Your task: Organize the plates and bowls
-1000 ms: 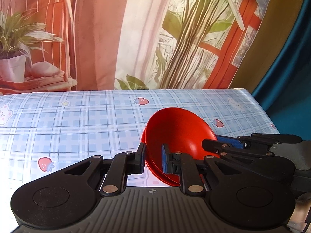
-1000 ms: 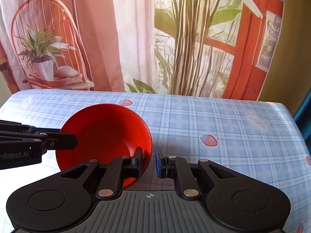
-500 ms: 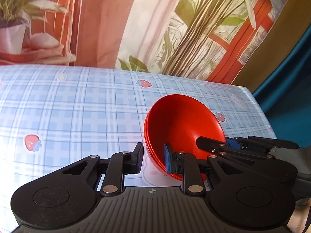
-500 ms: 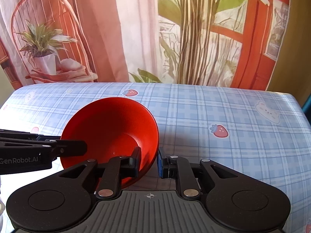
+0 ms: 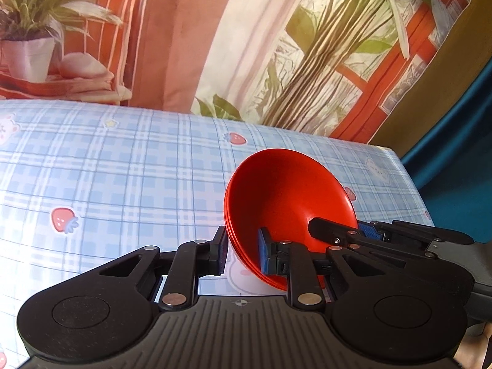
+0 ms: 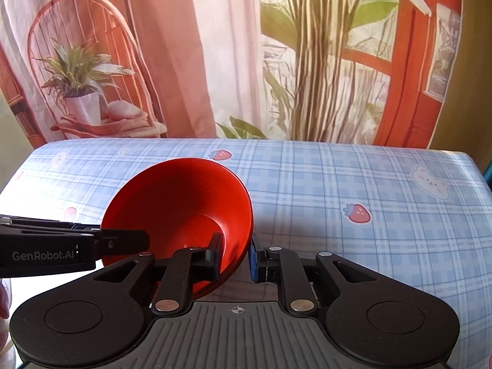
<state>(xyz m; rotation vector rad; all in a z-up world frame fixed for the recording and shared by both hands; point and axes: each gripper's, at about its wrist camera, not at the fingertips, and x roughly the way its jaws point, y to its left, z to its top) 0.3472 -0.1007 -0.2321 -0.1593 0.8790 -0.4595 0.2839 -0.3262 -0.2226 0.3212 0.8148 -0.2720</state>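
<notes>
A stack of red bowls (image 5: 286, 196) is held between both grippers above the checked tablecloth; several nested rims show at its left edge. My left gripper (image 5: 243, 253) is shut on the stack's left rim, one finger outside, one inside. My right gripper (image 6: 235, 256) is shut on the right rim of the red bowls (image 6: 181, 206), one finger inside, one outside. The right gripper also shows in the left wrist view (image 5: 341, 230), and the left gripper in the right wrist view (image 6: 123, 243). The stack's underside is hidden.
The table (image 6: 353, 181) has a blue checked cloth with strawberry and bear prints. A printed curtain backdrop (image 6: 246, 55) hangs behind its far edge. A dark teal curtain (image 5: 461, 141) is at the right beyond the table's end.
Both grippers have carried the red bowl stack forward and slightly lower over the table. The grip on both rims has stayed the same.
</notes>
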